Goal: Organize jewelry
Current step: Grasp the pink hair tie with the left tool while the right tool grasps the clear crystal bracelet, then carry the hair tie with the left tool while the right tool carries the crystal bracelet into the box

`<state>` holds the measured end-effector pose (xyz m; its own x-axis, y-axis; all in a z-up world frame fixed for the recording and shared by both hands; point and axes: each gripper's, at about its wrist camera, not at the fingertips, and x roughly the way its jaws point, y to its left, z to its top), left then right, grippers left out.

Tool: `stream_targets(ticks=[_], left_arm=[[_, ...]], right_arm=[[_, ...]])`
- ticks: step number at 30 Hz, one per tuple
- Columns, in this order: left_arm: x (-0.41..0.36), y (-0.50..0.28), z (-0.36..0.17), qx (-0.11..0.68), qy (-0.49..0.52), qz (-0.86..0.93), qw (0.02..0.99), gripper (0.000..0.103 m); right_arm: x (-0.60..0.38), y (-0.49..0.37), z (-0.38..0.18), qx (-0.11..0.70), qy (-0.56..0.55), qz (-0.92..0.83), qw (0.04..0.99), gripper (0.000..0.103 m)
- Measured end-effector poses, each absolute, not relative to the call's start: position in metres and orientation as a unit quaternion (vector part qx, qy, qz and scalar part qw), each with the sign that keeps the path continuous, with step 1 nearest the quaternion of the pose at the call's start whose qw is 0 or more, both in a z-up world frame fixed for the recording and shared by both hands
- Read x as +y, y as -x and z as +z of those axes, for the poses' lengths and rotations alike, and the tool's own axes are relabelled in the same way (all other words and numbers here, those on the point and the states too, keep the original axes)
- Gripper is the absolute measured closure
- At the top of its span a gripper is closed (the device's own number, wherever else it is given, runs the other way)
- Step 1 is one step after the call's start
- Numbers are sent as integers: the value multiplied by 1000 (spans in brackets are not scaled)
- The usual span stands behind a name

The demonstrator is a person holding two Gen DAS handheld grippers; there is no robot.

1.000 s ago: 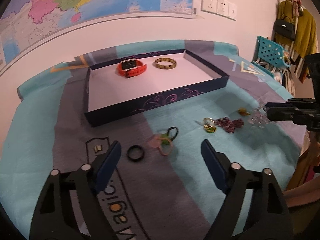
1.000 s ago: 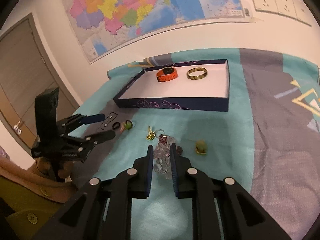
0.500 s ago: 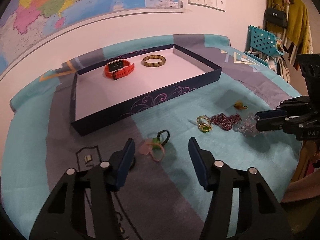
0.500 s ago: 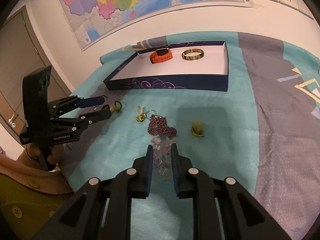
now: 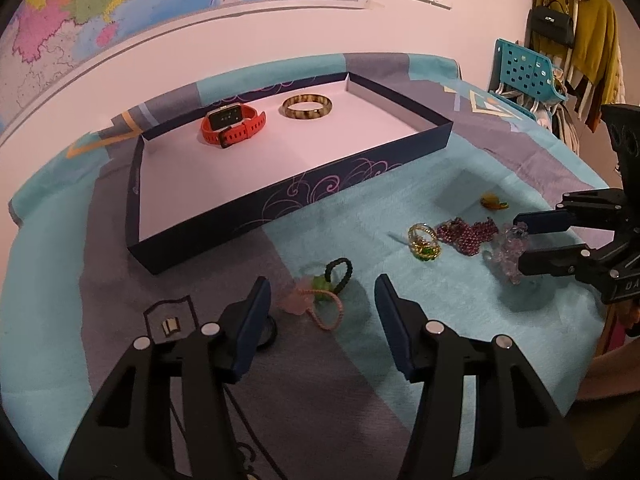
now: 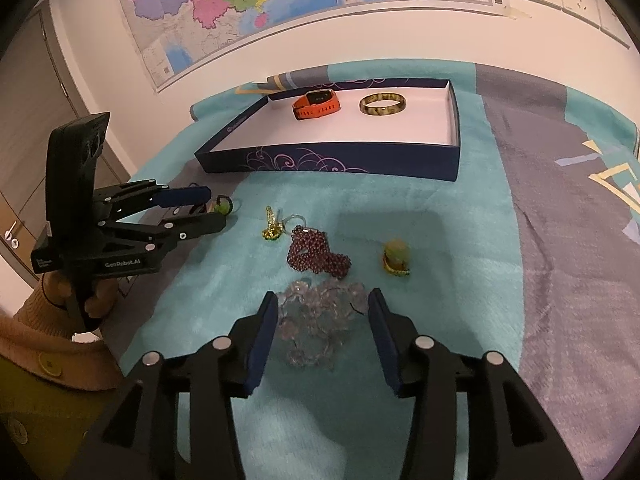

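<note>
My right gripper point(image 6: 323, 296) hovers low over the teal cloth, its jaws opening. A clear bead bracelet point(image 6: 320, 320) lies loose between its fingers, and neither pad touches it. My left gripper point(image 5: 322, 284) is open just above a pink flower hair tie point(image 5: 308, 304) tangled with a black-and-green one point(image 5: 340, 274); its pads stand apart from both. A black ring point(image 5: 269, 332) is half hidden behind its left finger. The navy tray point(image 5: 300, 196) holds an orange watch point(image 5: 234, 126) and an amber bangle point(image 5: 307, 107).
Purple beads point(image 6: 316, 254), a gold ring with green stones point(image 5: 424, 242) and a small yellow-green charm point(image 6: 395, 258) lie on the cloth between the grippers and the tray. A teal chair point(image 5: 524, 72) and hanging clothes stand to the right. A wall map runs behind.
My right gripper sank to the cloth and its jaws spread, letting go of the clear bead bracelet. My left gripper's jaws narrowed as it moved in over the hair ties.
</note>
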<state>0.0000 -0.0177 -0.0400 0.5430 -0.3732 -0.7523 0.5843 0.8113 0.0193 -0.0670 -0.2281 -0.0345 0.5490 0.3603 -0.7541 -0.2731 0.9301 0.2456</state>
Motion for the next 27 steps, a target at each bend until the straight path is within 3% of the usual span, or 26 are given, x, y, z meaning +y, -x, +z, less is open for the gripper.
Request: stream_targets(ticks=[2, 10, 16, 27], left_arm=[[-18, -4, -44, 405, -135, -276, 861, 63], [-20, 3, -45, 401, -147, -275, 861, 79], [-12, 5, -43, 406, -124, -270, 864, 89], [-6, 16, -27, 391, -105, -283, 870, 90]], right_arm=[[-228, 66, -36, 441, -50, 178, 878, 60], [-231, 64, -34, 439, -53, 174, 880, 90], [-234, 64, -29, 433, -64, 181, 881, 95], [-241, 64, -3, 405, -88, 197, 889, 95]])
